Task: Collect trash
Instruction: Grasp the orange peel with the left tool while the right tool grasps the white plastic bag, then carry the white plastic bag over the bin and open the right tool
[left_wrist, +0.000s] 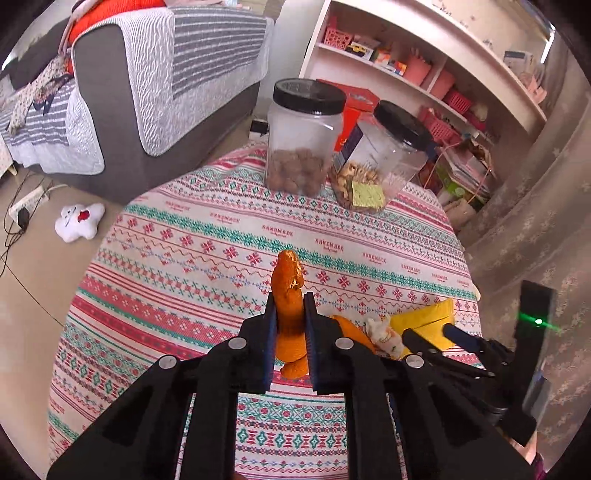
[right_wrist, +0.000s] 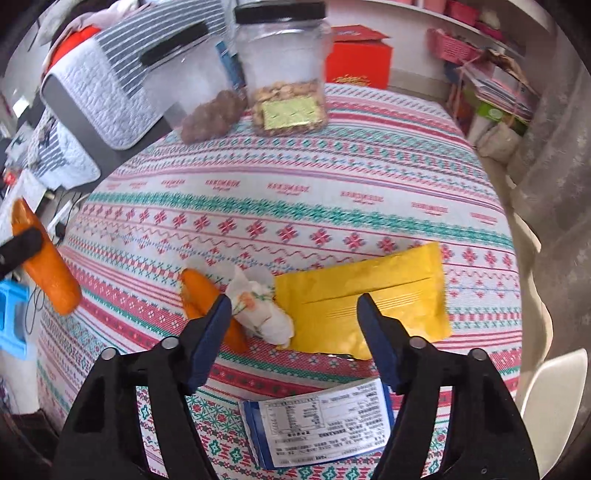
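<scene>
My left gripper (left_wrist: 290, 299) is shut on an orange wrapper (left_wrist: 287, 273), which stands upright between the blue pads above the patterned tablecloth (left_wrist: 207, 236). The same wrapper (right_wrist: 48, 266) shows at the left edge of the right wrist view. On the cloth lie a second orange wrapper (right_wrist: 201, 291), a crumpled flowered tissue (right_wrist: 262, 310), a yellow padded envelope (right_wrist: 369, 291) and a blue packet with a printed label (right_wrist: 321, 424). My right gripper (right_wrist: 293, 306) hangs open over the tissue and the envelope's near edge, with nothing pressed between its pads. It also appears low right (left_wrist: 432, 332) in the left wrist view.
Two clear jars with black lids (left_wrist: 303, 140) (left_wrist: 380, 162) stand at the table's far side, with a red box (right_wrist: 358, 55) behind them. A grey sofa (left_wrist: 122, 99) is at left, shelves (left_wrist: 424, 62) at right, a white chair (right_wrist: 554, 398) near right, a plush toy (left_wrist: 79, 221) on the floor.
</scene>
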